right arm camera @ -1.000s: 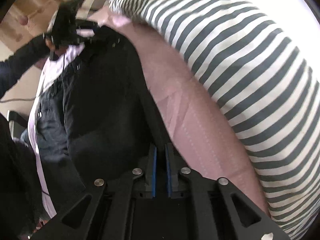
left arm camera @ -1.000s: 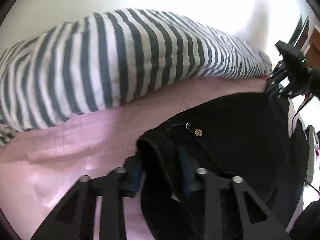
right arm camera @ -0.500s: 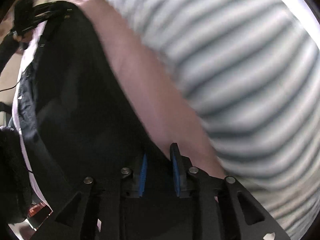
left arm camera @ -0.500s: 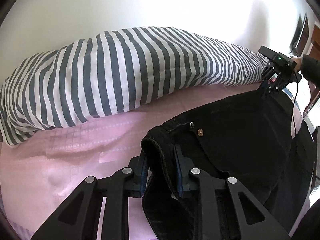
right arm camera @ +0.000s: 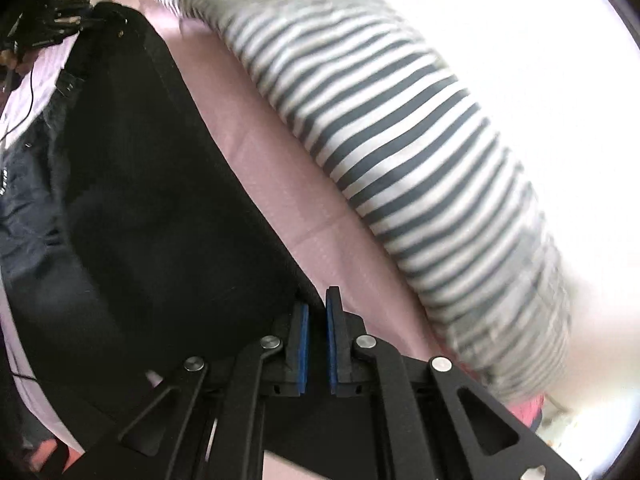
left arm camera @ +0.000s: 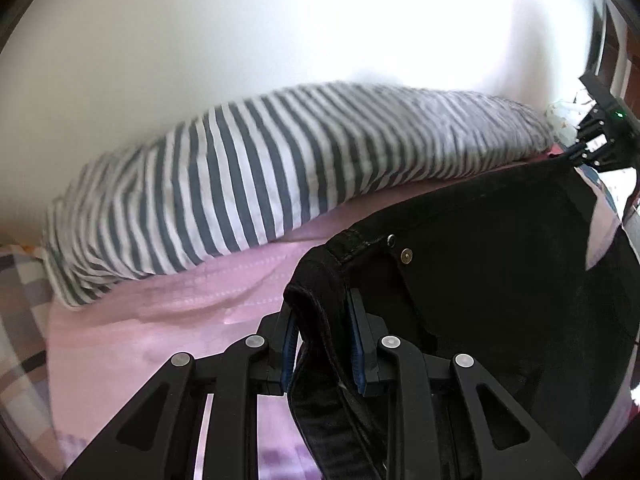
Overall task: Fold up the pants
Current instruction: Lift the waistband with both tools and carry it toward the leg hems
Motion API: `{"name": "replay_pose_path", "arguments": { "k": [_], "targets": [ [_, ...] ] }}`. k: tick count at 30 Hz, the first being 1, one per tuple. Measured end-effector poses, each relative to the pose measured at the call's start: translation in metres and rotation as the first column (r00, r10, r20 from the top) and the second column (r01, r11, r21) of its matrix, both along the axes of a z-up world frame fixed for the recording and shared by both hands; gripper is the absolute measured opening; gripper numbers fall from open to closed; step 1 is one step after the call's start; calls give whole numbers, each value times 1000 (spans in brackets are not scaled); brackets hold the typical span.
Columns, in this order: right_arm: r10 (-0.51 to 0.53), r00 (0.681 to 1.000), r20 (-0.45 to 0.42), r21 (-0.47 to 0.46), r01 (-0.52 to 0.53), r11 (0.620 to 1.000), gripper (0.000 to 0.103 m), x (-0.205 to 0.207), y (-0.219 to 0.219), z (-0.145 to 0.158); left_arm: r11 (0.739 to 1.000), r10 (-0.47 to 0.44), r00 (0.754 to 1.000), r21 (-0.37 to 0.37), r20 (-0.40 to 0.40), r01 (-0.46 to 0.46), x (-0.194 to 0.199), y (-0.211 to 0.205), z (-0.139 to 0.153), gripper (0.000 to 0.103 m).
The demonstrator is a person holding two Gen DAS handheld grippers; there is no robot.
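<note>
Left wrist: tongs [left arm camera: 322, 334] pinching pants [left arm camera: 500, 264] waistband.

A pale pink quilted bedspread [left arm camera: 168, 320] covers the bed, and a long pillow in grey-and-white stripes [left arm camera: 256, 184] lies along its far edge against a plain white wall [left arm camera: 280, 24] (washed out by strong light). A plaid cloth [left arm camera: 16, 280] shows at the left margin, and brown woodwork [left arm camera: 630, 60] at the far right

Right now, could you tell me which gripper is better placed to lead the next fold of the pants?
Probably the left gripper: its jaws clamp the thick waistband of the black pants. The right gripper pinches only a thin edge.
</note>
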State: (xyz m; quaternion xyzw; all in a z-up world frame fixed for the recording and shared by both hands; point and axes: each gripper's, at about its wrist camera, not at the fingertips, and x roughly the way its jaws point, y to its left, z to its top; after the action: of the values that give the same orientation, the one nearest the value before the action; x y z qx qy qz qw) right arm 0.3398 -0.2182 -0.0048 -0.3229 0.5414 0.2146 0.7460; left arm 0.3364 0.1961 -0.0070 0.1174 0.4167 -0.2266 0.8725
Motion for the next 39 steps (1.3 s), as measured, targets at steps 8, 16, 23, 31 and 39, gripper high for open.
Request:
{"name": "replay_pose_path", "arguments": {
  "k": [8,16,23,31,39],
  "targets": [
    [-78,993,94,80,70,994,5,-117,-8,39,999,-46,995,20,83,45,-89,7,41,19],
    [-162,986,37,159,155,975,5,-224,-10,4,990,-114,991,87,66,108,-195,9,23,19],
    [-219,974,-51,172,224,959,5,-269,-13,-50,980,-150,988,129,-23,152,-248,5,-26,19],
    [-312,948,-61,143,318,937,11,-281,-19,-84,964,-139,983,209,-122,163,-268,-5,-71,26],
    [-416,909,-36,288,408,866,45,-311,-25,-57,994,24,978,107,-206,-2,-282,31,-49,59]
  ]
}}
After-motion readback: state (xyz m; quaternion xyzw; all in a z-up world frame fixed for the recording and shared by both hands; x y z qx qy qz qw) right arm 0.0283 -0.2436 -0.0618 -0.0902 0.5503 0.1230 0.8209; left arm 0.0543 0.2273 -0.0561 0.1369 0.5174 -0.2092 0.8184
